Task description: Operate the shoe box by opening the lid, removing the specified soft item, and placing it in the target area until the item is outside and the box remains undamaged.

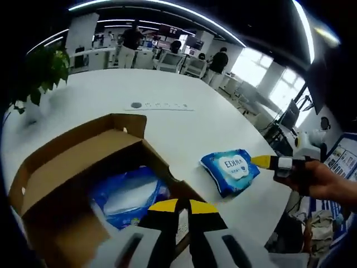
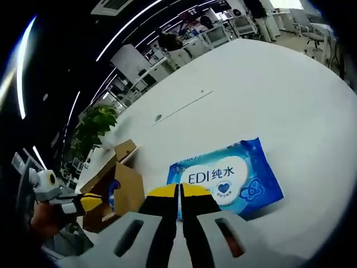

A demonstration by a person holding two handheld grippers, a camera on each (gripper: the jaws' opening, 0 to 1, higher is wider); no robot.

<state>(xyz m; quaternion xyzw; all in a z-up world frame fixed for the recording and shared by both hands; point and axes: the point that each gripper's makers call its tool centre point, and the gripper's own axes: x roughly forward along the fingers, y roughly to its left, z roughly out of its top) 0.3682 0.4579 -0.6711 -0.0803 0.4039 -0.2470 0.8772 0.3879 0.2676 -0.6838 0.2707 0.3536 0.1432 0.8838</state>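
Jaws nearly closed on both grippers, holding nothing I can confirm, over the round white bench (image 1: 184,125); open brown cardboard shoe box (image 1: 83,162) undamaged, blue soft wipes pack (image 2: 226,176) lies outside it beside the right gripper (image 2: 179,192); placement appears done, withdrawal next.

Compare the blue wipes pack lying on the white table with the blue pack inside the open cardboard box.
The blue wipes pack on the table lies flat, label up; the blue pack in the cardboard box is partly hidden, its label unreadable. One is out; the other sits inside. Both are blue, soft plastic.
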